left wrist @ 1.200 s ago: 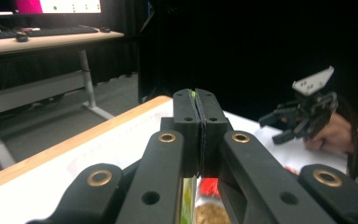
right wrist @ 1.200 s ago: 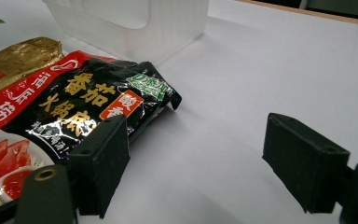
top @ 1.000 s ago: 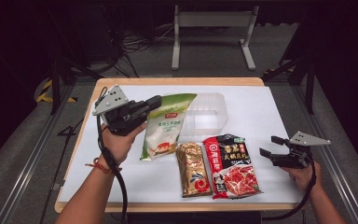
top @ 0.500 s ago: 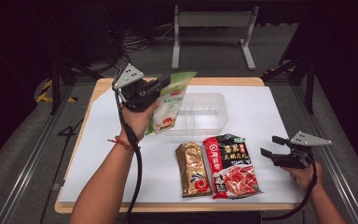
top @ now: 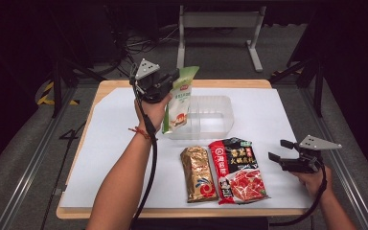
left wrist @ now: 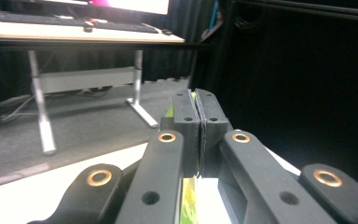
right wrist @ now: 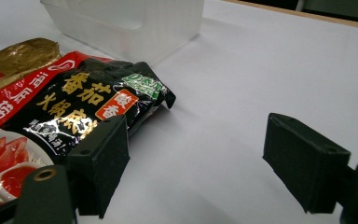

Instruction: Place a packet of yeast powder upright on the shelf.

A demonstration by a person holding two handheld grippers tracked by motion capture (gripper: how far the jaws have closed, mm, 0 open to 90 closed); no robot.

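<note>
Left gripper [top: 172,80] is clamped on the top edge of a green snack pouch [top: 179,103], hanging upright over the clear plastic bin [top: 215,117]. Right gripper [top: 275,151] rests on the table [top: 278,110], jaws wide apart, holding nothing.

Green packet [top: 178,98] in left gripper [top: 172,79], hanging over clear tub [top: 211,117]

Gold packet [top: 199,174], red-and-black soup-base packet [top: 237,170], side by side on white table sheet [top: 110,158]
</note>
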